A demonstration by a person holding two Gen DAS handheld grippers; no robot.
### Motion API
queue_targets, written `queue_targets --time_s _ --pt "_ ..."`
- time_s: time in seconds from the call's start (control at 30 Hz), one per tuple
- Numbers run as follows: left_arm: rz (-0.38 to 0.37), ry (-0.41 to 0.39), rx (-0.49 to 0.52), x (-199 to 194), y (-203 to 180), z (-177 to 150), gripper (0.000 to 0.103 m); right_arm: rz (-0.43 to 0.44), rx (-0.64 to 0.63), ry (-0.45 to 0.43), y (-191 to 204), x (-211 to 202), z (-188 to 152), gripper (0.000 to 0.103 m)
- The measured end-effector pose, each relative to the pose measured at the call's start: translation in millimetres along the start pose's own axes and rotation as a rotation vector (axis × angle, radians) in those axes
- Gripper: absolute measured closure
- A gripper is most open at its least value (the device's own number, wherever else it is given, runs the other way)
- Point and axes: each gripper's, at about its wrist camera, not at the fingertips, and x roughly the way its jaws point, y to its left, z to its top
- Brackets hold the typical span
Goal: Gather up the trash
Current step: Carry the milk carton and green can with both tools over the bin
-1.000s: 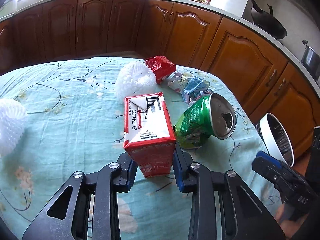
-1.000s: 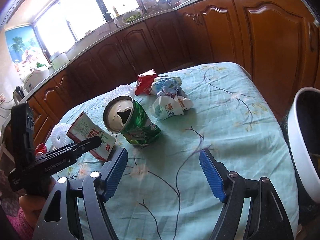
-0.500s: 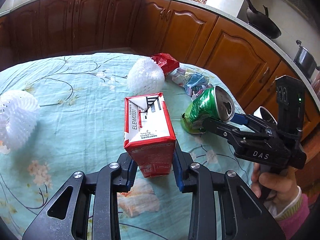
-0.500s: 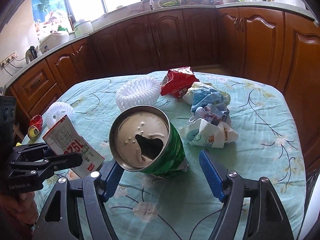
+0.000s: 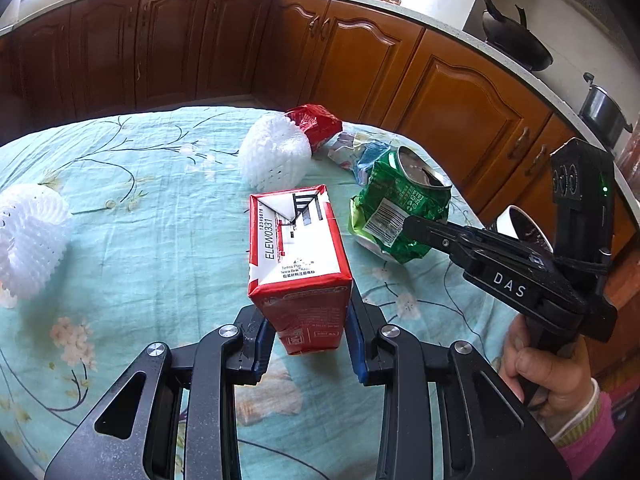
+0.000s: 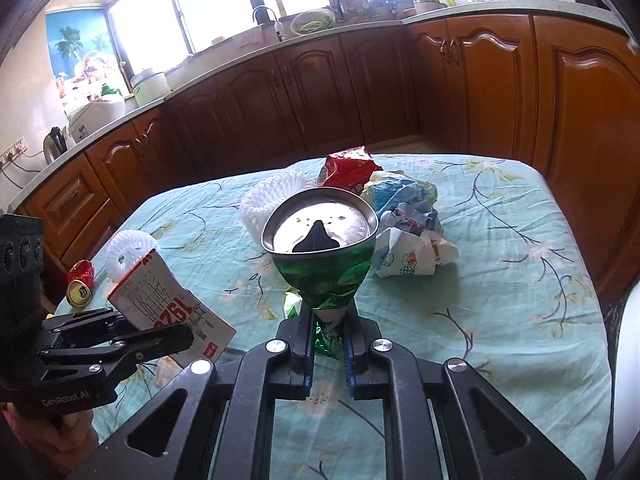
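You had the left gripper (image 5: pixel 308 344) clamped on the red-and-white carton (image 5: pixel 298 256), lifted off the floral tablecloth (image 5: pixel 120 208), likely ready for carrying away. Your right gripper (image 6: pixel 327 354) had squeezed narrow on the green can (image 6: pixel 324 264), crushing its lower body to a wedge, so it sat just right of the carton. Beyond the carton lay a white foam net (image 5: pixel 276 156), a red wrapper (image 5: pixel 316 124) and crumpled paper (image 6: pixel 408 256). Wooden cabinets (image 5: pixel 460 96) ringed the table.
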Motion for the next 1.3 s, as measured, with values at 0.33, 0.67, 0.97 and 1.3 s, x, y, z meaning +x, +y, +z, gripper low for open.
queue_targets --time_s 0.33,0.67,0.97,1.3 --pt "-0.085 0.002 0.089 -6 -46 -7 0.074 -0.101 0.164 -0.058 -28 -63 -36 0.092" --pt "-0.155 0.014 0.215 -7 -106 -15 0.074 -0.207 0.284 -0.130 -62 -129 -67 0.092" --pt "-0.208 0.034 0.318 -1 -159 -23 0.074 -0.271 0.346 -0.178 -87 -172 -84 0.092" --pt "-0.246 0.053 0.375 8 -197 -24 0.074 -0.324 0.400 -0.216 -111 -198 -96 0.092"
